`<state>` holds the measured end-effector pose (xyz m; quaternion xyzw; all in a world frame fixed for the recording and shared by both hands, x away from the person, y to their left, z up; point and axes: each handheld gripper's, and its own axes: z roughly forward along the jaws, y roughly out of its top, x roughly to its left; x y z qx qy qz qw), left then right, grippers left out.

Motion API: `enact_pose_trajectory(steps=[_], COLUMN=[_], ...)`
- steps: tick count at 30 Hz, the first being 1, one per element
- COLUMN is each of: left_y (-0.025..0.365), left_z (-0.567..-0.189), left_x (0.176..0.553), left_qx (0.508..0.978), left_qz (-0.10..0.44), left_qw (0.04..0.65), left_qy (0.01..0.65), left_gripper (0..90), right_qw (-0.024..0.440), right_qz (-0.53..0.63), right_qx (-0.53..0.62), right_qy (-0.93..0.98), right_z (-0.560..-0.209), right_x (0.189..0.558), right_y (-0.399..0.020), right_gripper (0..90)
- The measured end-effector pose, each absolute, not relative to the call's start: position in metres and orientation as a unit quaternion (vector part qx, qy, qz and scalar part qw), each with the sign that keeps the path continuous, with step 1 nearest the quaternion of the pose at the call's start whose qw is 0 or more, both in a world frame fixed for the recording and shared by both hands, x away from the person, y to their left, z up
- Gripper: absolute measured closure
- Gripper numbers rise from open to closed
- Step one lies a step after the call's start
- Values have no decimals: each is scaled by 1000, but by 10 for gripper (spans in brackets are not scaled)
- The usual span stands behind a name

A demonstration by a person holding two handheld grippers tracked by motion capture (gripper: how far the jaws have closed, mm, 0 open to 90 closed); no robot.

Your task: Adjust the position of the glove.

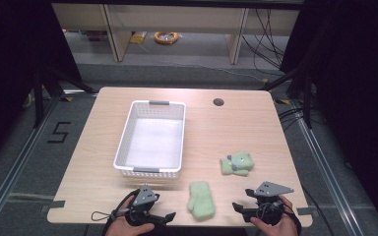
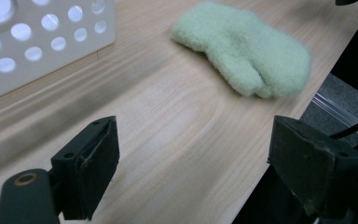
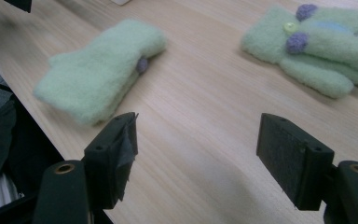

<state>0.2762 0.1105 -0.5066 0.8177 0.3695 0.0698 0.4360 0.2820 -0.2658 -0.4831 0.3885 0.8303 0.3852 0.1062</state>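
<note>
While both grippers gape empty, left gripper (image 1: 170, 216), right gripper (image 1: 237, 208), nearest mitten (image 1: 201, 199) untouched.

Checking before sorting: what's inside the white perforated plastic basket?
The white perforated plastic basket looks empty, its pale floor bare. The strip just behind its near wall is hidden.

mittens (image 1: 201, 199): fuzzy green fleece | basket (image 1: 124, 132): white perforated plastic | table (image 1: 236, 128): smooth matt wood
</note>
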Motion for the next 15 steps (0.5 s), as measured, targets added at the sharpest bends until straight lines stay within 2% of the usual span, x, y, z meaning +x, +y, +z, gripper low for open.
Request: enact_pose_trajectory(steps=[1,3,5,7,15], left_y=[113,107,107,99,77], left_z=[-505,-502,-499,-493,-482], left_x=[278,277,279,281,292], left_qx=[828,811,820,814,832], left_qz=[71,53,56,64,70], left_qw=[428,449,443,457,438], left_qy=[356,371,358,353,333], left_gripper=[165,165,168,200,276], right_qw=[110,115,116,97,88], right_qz=[385,386,387,386,390], right_qx=[392,377,379,367,342], right_qy=[828,834,833,841,851], right_z=[-482,-482,-482,-483,-481], right_x=[279,280,278,277,269], right_y=[-263,-260,-257,-250,-230], right_gripper=[321,330,338,365,431])
